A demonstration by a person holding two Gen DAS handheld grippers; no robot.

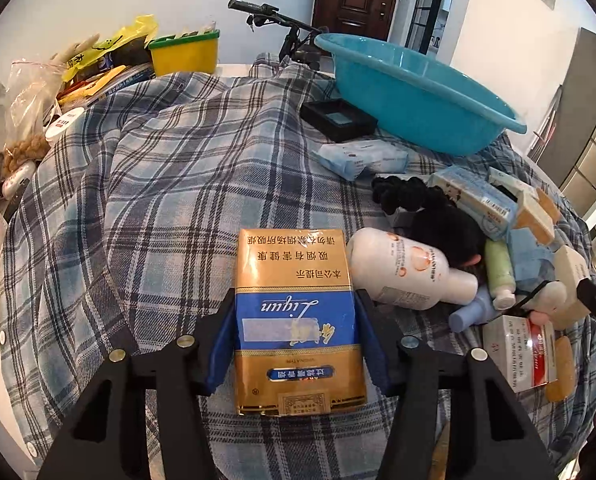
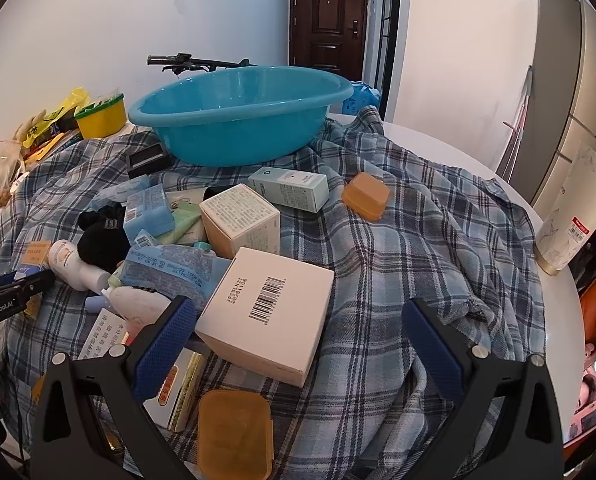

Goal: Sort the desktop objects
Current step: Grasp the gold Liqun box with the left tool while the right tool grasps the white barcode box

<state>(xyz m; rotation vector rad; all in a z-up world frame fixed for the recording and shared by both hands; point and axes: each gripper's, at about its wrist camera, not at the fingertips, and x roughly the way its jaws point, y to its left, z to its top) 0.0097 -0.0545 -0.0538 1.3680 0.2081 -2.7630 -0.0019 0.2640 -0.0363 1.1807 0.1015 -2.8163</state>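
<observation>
The left gripper (image 1: 296,332) clamps the gold-and-blue cigarette pack (image 1: 296,316) by its long sides (stable for lifting), above the plaid cloth (image 1: 158,184). The right gripper (image 2: 298,336) is spread, bracketing the white barcode box (image 2: 268,312); the blue basin (image 2: 238,116) sits at the table's far edge.

Our left gripper (image 1: 296,336) and right gripper (image 2: 298,338) share black angular frames with silver round screws, blue textured pads (image 2: 164,346) lining each finger (white "GenRobot.AI" lettering marks the left).
</observation>
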